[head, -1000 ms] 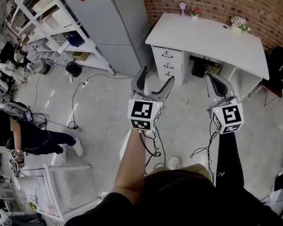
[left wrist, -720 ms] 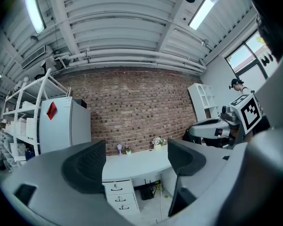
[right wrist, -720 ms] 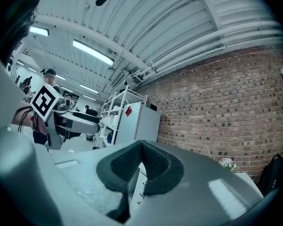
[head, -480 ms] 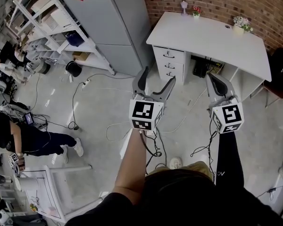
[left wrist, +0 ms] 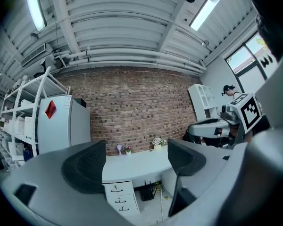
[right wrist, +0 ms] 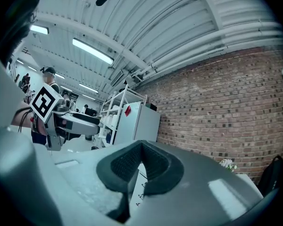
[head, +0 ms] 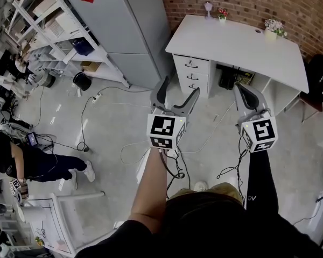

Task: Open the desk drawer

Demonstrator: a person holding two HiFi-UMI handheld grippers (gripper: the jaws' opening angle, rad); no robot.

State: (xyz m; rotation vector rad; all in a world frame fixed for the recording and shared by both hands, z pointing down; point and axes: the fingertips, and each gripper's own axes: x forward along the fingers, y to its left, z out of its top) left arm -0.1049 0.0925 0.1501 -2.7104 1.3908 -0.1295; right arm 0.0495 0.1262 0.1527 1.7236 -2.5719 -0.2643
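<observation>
While both grippers hang well short of it, the head view shows one white desk [head: 242,47] against the brick wall [head: 258,1], its three drawers [head: 191,75] stacked at its left end, all shut. The left gripper [head: 176,93] gapes wide and empty, while the right gripper [head: 241,93] is closed. In the left gripper view, the spread jaws frame the desk. In the right gripper view, the jaws meet on nothing and hide most of the drawers.
</observation>
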